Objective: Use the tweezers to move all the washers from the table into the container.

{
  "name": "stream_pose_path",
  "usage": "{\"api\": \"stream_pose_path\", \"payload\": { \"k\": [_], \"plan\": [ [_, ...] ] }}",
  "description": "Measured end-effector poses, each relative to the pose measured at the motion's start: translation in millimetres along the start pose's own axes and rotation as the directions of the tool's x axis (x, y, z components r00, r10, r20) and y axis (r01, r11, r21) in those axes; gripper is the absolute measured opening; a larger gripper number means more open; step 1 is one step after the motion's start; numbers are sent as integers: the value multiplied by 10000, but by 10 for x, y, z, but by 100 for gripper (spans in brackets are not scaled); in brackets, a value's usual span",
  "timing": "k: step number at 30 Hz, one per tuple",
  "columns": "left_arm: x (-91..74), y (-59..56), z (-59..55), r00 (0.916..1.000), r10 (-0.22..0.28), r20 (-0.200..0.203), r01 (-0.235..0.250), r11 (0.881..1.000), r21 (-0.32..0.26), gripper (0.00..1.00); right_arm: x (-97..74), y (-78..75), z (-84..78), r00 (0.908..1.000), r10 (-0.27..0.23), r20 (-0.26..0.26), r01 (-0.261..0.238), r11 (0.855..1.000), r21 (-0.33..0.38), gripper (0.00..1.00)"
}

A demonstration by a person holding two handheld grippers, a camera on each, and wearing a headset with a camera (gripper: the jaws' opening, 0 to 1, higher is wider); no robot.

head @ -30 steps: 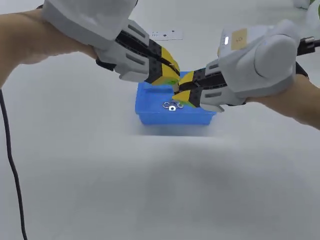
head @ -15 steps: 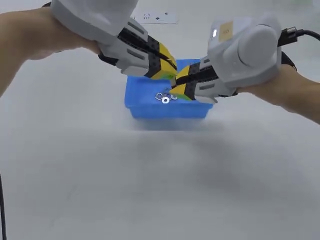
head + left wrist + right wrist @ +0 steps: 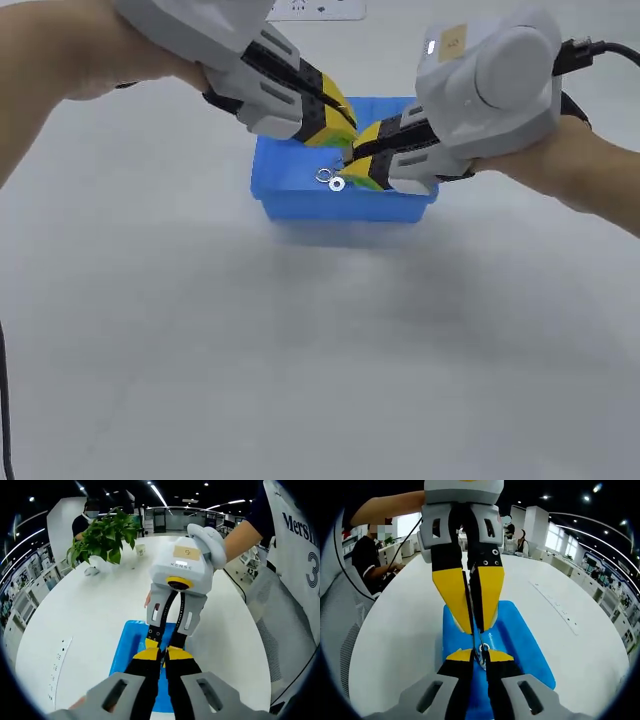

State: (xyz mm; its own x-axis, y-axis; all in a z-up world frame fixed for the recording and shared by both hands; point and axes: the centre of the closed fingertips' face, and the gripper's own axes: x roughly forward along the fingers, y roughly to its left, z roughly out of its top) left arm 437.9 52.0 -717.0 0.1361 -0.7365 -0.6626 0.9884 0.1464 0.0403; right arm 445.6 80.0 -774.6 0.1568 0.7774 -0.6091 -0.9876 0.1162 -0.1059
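Washers (image 3: 331, 180) in container (image 3: 290, 206), mid-table (image 3: 300, 350); L gripper (image 3: 345, 130) & R gripper (image 3: 352, 176) tip-to-tip over it, tweezers (image 3: 472, 610) btwn jaws

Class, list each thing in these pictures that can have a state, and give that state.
blue container: upright, open-topped, holding washers.
washers: lying inside the container.
tweezers: clamped, tips down over the container.
left hand-held gripper: shut on tweezers.
right hand-held gripper: shut on tweezers.

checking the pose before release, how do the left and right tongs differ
In the head view left tongs reach in from upper left, right tongs from the right. Left tongs clamp thin dark metal tweezers; the right tongs' grasp is unclear. Both have yellow-and-black tips meeting over the blue plastic container.
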Motion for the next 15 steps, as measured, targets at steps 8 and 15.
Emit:
{"api": "stream_pose_path", "payload": {
  "k": [8, 15],
  "plan": [
    [-23, -24, 21, 10000, -13, -68, 14, 9998, 178, 7, -21, -16, 21, 10000, -70, 16, 71, 9996, -267, 15],
    [-142, -89, 120, 9999, 0, 134, -6, 9991, 431, 7, -115, 26, 117, 9995, 85, 309, -76, 9996, -286, 15]
  ]
}}
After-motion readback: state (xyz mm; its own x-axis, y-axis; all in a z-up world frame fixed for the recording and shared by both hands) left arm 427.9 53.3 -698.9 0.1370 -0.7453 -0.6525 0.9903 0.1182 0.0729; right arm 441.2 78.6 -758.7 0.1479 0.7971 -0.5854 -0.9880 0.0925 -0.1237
